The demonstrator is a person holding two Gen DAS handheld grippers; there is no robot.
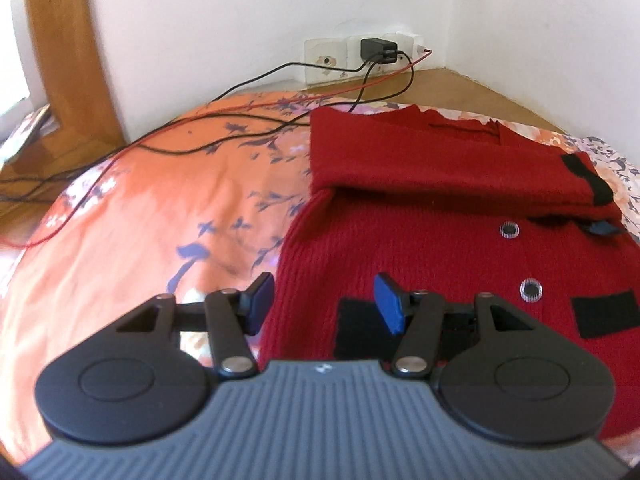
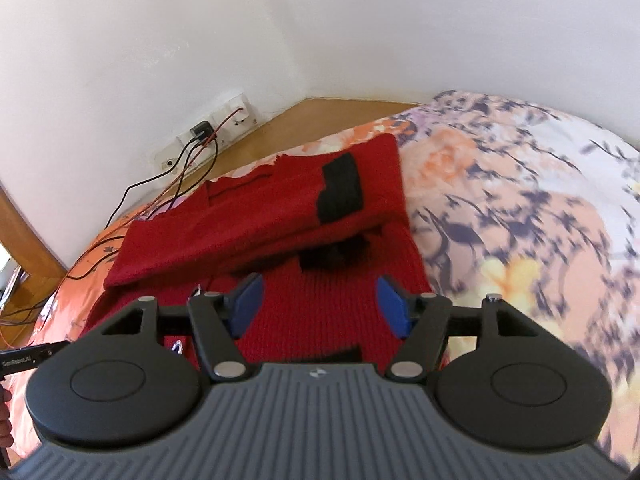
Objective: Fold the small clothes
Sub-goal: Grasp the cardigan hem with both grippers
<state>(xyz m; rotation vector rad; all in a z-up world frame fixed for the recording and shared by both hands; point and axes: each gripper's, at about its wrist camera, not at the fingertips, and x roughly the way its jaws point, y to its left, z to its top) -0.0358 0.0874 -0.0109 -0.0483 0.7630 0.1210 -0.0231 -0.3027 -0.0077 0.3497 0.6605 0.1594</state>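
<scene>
Left wrist view: the left tongs (image 1: 324, 300) gape wide, holding nothing, straddling the left edge of the red cardigan (image 1: 440, 248), which lies ahead and rightward on the bed (image 1: 140, 220), sleeve (image 1: 440, 168) folded across it.

Right wrist view: the right tongs (image 2: 320, 304) hang equally wide and empty over the cardigan's right side; only here the bare floral bedding shows beyond.

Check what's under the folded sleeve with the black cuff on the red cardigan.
The sleeve lies across the red cardigan's upper body. Below its edge, two buttons and a black pocket patch show. Anything directly beneath the sleeve is covered. The floral bedspread underlies everything.
</scene>
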